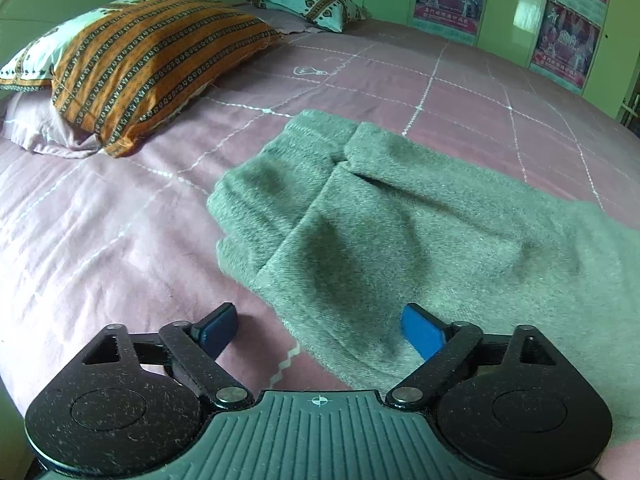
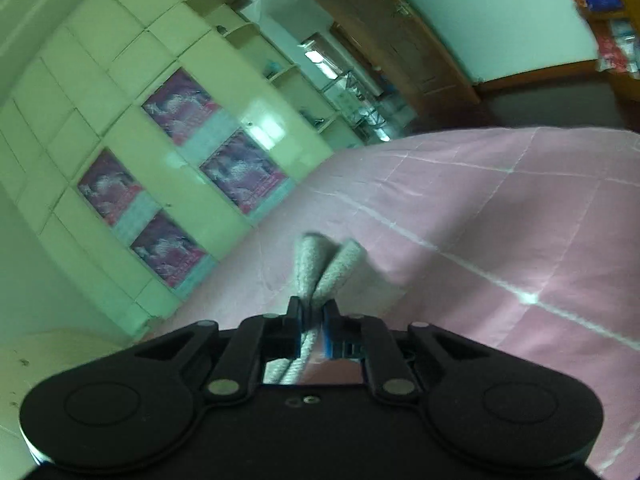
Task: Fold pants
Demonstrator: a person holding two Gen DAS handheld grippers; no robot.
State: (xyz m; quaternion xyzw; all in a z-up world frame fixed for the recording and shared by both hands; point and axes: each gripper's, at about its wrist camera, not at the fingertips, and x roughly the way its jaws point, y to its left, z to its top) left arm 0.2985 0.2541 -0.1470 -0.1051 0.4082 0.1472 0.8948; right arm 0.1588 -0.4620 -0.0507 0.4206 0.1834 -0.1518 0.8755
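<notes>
Grey fleece pants (image 1: 400,220) lie on the pink bed sheet (image 1: 100,220), partly folded, with one layer lapped over another. My left gripper (image 1: 320,330) is open just above the sheet at the near edge of the pants; its right blue fingertip (image 1: 420,330) rests over the grey cloth, its left one (image 1: 218,328) over bare sheet. My right gripper (image 2: 313,320) is shut on two bunched layers of the grey pants (image 2: 326,266), held up above the bed.
An orange striped pillow (image 1: 140,64) and a light blue pillow (image 1: 296,0) lie at the head of the bed. Green cupboards with posters (image 2: 176,152) stand along the far side. An open doorway (image 2: 352,80) shows beyond the bed (image 2: 500,220).
</notes>
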